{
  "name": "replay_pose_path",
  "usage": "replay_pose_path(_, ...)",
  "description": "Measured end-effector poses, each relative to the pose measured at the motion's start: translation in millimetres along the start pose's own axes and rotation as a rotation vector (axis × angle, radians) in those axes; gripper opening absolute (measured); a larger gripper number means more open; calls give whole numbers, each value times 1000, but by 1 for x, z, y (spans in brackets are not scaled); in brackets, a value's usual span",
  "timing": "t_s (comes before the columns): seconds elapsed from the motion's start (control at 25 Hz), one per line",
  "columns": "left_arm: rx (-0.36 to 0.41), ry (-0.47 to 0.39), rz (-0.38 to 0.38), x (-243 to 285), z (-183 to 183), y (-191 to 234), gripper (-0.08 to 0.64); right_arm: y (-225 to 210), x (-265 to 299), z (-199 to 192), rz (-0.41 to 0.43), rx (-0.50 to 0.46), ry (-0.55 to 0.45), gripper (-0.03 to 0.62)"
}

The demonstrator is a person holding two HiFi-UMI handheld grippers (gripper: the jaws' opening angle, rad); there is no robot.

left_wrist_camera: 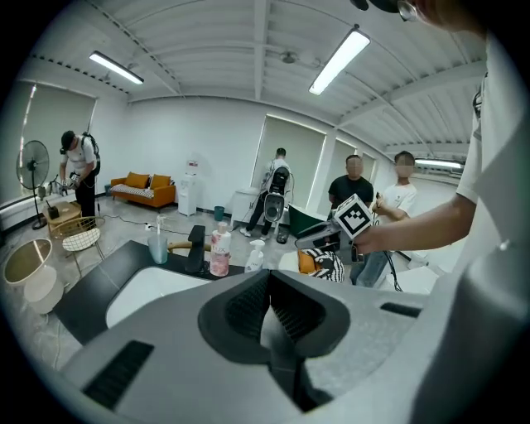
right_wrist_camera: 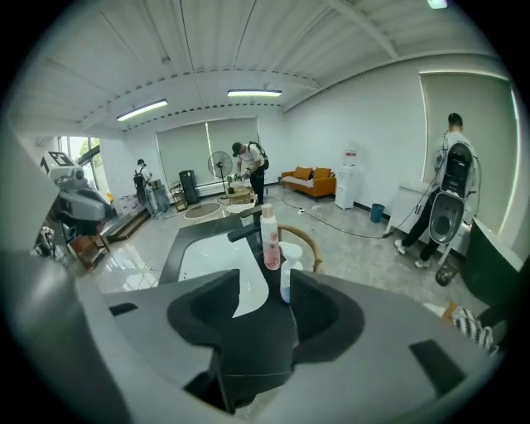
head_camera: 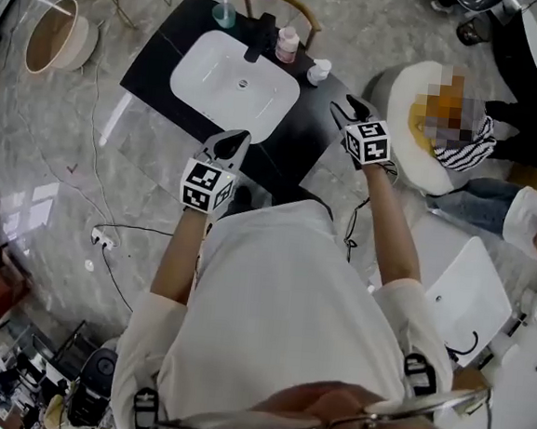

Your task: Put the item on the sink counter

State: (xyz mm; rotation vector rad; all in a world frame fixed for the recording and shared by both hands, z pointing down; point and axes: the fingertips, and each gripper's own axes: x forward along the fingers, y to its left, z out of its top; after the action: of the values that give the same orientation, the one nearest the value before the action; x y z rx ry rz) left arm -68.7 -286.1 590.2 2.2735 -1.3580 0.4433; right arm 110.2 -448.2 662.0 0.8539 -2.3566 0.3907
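Head view, sink counter [head_camera: 156, 54]: a black top around a white basin [head_camera: 233, 89]. Along the far edge stand a cup [head_camera: 224, 14], a faucet [head_camera: 263, 36] and a pink bottle [head_camera: 287, 44]. A small white bottle [head_camera: 318, 70] stands upright at the far right.
Head view, hands: the left gripper [head_camera: 230, 145] is over the counter's near edge. The right gripper [head_camera: 346, 106] is at its right end, near the white bottle but apart from it.
Left gripper view, tongs: the jaws are pressed together with nothing between them.
Right gripper view, tongs: the jaws stand partly apart and empty. The white bottle [right_wrist_camera: 288, 269] shows beyond the gap, on the counter just nearer than the pink bottle.
Task stage: the item is probably the white bottle. It looks placed and released, so only drawing the hands away seems left.
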Motion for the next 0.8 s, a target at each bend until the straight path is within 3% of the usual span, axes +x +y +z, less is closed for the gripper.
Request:
replay_pose_path(0.44, 35, -25, -126, -51, -16, -2, 5, 86, -76, 9, -95, 60, -90, 118)
replay_pose_path(0.68, 35, -31, -198, -71, -28, -9, 5, 125, -115, -2, -146, 113, -145, 39)
replay_pose_path(0.8, 41, -47, -225, -80, -27, -17, 5, 139, -135, -9, -166, 147, -178, 30)
